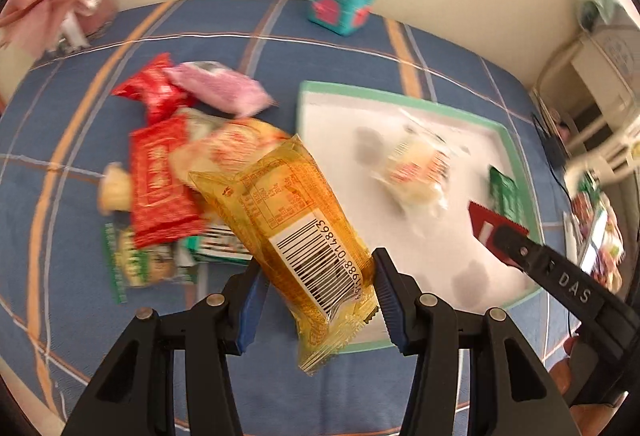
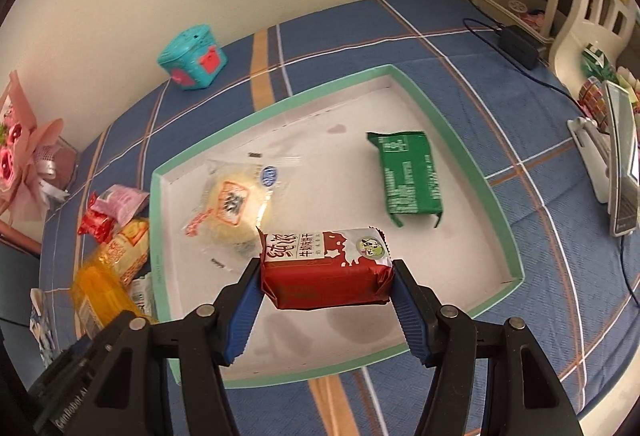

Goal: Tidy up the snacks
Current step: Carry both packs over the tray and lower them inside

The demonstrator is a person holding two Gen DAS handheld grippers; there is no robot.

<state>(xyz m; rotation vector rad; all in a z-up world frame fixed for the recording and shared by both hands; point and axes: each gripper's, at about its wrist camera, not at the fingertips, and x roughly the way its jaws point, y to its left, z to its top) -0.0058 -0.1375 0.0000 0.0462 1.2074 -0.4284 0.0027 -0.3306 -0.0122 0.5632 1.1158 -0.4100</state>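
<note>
Both packets in transit to the tray (image 2: 416, 84) on the blue plaid counter (image 2: 500, 108). My left hand-held gripper (image 1: 316, 296) was clenched on the yellow snack packet (image 1: 296, 220), beside the unsorted pile (image 1: 160, 172). My right hand-held gripper (image 2: 326, 300) grasped the red biscuit packet (image 2: 326, 272) above the tray floor, near the round bun (image 2: 236, 208) and green packet (image 2: 410, 176). I judged each best set down on bare tray floor, clear of neighbours.
</note>
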